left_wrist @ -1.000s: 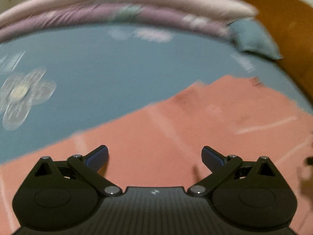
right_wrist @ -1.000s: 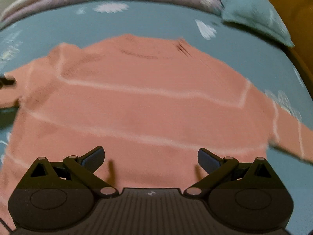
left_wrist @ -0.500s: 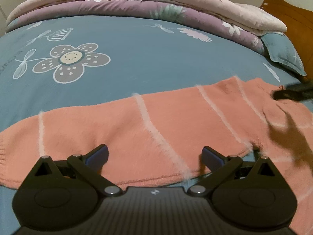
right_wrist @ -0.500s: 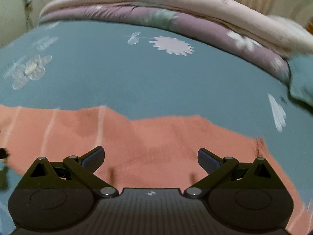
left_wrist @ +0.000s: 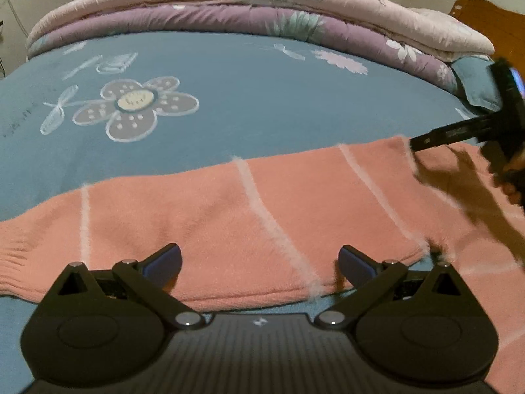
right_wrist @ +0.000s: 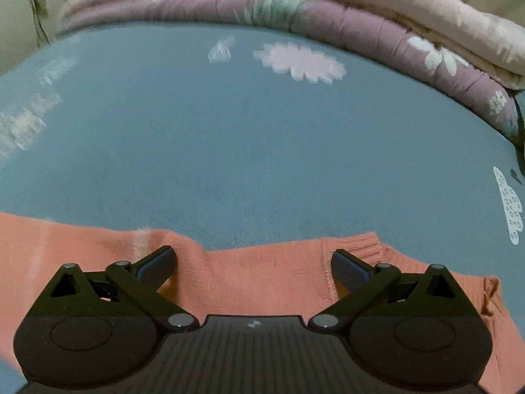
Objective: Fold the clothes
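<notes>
Both tongs spread wide, nothing pinched. Left tongs (left_wrist: 259,259) hover over the sleeve (left_wrist: 229,223) of the salmon-pink striped sweater (right_wrist: 262,275), lower half of the left view; cuff at far left edge. Right tongs (right_wrist: 251,261) sit over the sweater's ribbed neckline (right_wrist: 357,246), bottom of the right view. Sweater lies flat on the bed, not yet folded by the look of it.

Risks, my read:
- Knit is thick and fuzzy; a shallow bite could grab only the top layer, so the fold drags lopsided.
- Sleeve's lower edge sits just ahead of the left fingertips; closing short of it means pinching the sheet instead.
- Right view is blurred, so contact there is unclear.

Surface: blue bedsheet (left_wrist: 262,98) with flower prints, soft, will give under pressure. Folded purple and pink quilts (left_wrist: 262,10) stacked along the top of both frames. Wooden headboard (left_wrist: 489,19) upper right, left view. Dim indoor light.
</notes>
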`<state>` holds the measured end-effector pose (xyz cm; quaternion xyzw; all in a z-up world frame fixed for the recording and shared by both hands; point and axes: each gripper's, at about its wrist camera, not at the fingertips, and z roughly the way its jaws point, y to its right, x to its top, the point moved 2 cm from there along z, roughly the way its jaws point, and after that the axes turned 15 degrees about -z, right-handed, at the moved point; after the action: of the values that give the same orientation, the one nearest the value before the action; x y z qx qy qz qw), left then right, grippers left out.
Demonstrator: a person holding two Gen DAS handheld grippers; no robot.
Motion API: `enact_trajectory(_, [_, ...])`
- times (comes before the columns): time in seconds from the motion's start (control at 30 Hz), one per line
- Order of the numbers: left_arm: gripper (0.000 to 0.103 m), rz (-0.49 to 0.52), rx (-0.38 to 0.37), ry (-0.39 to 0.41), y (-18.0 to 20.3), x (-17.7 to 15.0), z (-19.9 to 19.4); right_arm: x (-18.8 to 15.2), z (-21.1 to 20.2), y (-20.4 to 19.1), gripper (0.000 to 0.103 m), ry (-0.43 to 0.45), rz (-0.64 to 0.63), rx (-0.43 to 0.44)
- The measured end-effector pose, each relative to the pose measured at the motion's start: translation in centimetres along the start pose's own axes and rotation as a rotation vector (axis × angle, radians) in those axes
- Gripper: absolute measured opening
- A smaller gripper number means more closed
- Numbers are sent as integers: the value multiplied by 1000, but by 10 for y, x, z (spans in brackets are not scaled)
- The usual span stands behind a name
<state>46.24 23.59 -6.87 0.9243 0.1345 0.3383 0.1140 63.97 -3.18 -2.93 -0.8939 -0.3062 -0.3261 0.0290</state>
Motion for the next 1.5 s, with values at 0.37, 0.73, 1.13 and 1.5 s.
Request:
enact_trajectory(0.37, [102,-22,46,0,-6,2,-3,2,36,5,103,31,25,102])
enact_trajectory(0.73, [102,-21,52,15,-10,-3,-7,-6,-36,-18,103,170,86,258])
enact_trajectory(1.13, [102,-28,52,10,-17,-7,-15,9,7,-51,103,175,-10,256])
enact_trajectory(1.5, [103,-6,78,17,-13,-10,-12,-16,18,-51,103,177,11,219])
